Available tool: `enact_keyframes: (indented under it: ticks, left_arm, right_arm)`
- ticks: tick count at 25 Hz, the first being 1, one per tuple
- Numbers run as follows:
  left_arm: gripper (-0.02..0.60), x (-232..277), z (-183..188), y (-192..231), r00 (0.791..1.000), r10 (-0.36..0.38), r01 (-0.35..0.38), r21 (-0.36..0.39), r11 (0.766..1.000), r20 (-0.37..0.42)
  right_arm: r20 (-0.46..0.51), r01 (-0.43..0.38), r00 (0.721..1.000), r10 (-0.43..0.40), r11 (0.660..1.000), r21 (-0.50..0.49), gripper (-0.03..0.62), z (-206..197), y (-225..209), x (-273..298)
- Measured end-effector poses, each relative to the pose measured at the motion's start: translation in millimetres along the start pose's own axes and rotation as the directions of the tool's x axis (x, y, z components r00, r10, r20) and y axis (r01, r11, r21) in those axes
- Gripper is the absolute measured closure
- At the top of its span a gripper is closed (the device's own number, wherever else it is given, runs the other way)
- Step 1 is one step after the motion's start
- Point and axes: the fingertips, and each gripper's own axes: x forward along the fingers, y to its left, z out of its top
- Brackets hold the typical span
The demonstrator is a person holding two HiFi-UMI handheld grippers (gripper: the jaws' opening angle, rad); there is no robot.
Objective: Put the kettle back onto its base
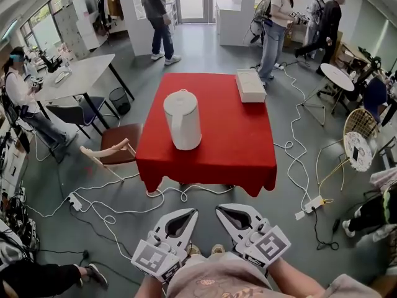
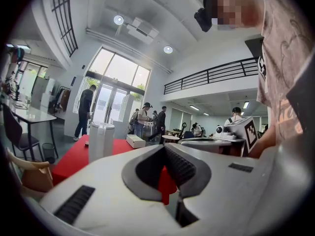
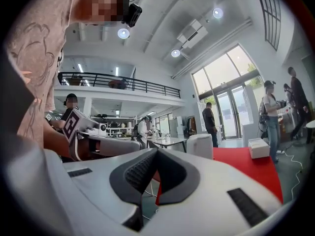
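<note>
A white kettle [image 1: 182, 120] stands upright on the red-clothed table [image 1: 229, 135], left of its middle. No separate base shows in any view. Both grippers hang low near the person's body, short of the table's near edge and apart from the kettle. My left gripper [image 1: 190, 213] is shut, with nothing between its jaws. My right gripper [image 1: 222, 210] is shut and empty too. In the left gripper view the left gripper [image 2: 165, 146] points level, with the kettle [image 2: 101, 141] ahead to its left. In the right gripper view the kettle [image 3: 199, 145] stands beyond the right gripper [image 3: 157, 150].
A white box [image 1: 250, 84] lies on the table's far right corner. A wooden chair [image 1: 118, 144] stands at the table's left side. Cables [image 1: 124, 210] and a power strip [image 1: 313, 203] lie on the floor. A grey table [image 1: 77, 73] and several people stand further off.
</note>
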Motion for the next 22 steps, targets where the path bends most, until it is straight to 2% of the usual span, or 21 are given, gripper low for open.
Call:
enact_keyframes:
  ticks: [22]
  left_arm:
    - [0.583, -41, -1, 18, 0.999, -0.019, 0.019, -0.006, 1.0, 0.029]
  right_arm:
    - [-0.012, -0.003, 1.0, 0.002, 1.0, -0.01, 0.592, -4, 44, 25]
